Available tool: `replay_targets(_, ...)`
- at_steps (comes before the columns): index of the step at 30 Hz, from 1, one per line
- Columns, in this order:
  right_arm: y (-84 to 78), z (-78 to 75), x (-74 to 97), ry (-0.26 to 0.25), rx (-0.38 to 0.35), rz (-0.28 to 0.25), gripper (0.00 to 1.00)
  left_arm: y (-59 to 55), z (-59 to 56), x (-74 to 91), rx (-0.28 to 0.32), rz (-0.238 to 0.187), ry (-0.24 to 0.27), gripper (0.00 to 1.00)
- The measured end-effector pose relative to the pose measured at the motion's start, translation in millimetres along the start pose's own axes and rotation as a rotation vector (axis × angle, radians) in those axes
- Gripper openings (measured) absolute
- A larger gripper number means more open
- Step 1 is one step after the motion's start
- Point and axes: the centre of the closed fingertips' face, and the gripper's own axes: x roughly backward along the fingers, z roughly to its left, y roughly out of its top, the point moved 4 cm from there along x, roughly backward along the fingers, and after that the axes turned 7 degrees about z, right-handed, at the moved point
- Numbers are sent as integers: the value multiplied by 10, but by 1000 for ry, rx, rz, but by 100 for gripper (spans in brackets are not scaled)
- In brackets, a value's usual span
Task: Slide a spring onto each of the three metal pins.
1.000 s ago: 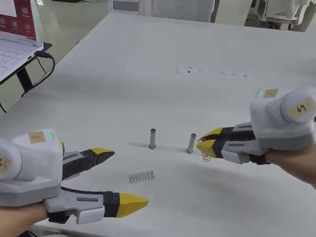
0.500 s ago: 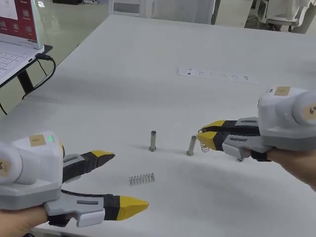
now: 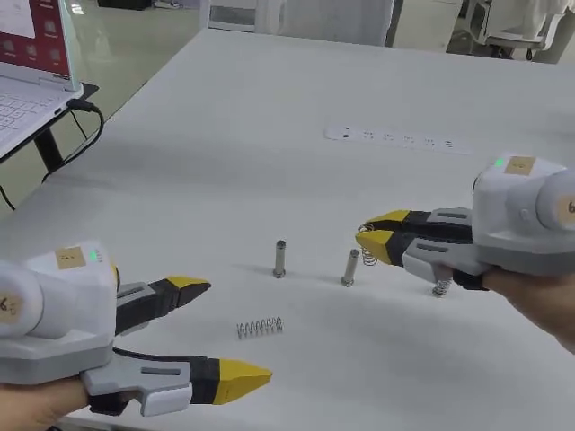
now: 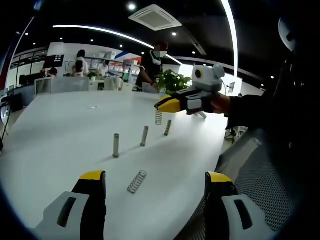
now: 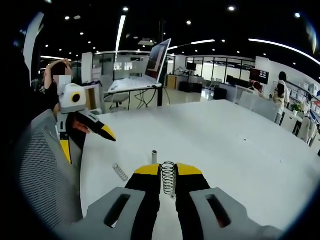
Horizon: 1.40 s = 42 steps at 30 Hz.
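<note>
Two bare metal pins (image 3: 280, 259) (image 3: 349, 267) stand upright mid-table; they also appear in the left gripper view as pins (image 4: 116, 145) (image 4: 144, 136). A third pin wearing a spring (image 3: 441, 287) (image 4: 168, 128) stands just under my right gripper. My right gripper (image 3: 368, 235) (image 5: 168, 170) is shut on a small spring (image 3: 368, 256) (image 5: 168, 179), which hangs just right of the nearer bare pin and about level with its top. A loose spring (image 3: 260, 328) (image 4: 136, 181) lies flat near my left gripper (image 3: 225, 329) (image 4: 155, 180), which is open and holds nothing.
An open laptop (image 3: 27, 63) with a cable sits at the far left edge. A white power strip (image 3: 395, 137) lies further back on the white table (image 3: 225, 135). People and office furniture stand beyond the table in the gripper views.
My right gripper has risen a little with the spring, lifting it from beside the pin's base to near its top. The spring-covered pin has come into sight beneath it. The left gripper stays put.
</note>
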Motion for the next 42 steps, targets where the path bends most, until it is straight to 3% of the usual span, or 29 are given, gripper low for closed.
replay_targets(9,61,-52,-42,-7,-46,-58,8,-4,8,3,4,-1,0,77)
replay_targets(21,31,-113,-130,-21,-77,-92,8,-7,9,3,6,1,1,77)
replay_targets(31,-26,-193,-168,-16,-146,-136,8,-14,20,1,10,0,2,77)
replay_targets(42,-103,-212,-220,-18,-140,-141,8,-20,21,-3,13,3,1,77)
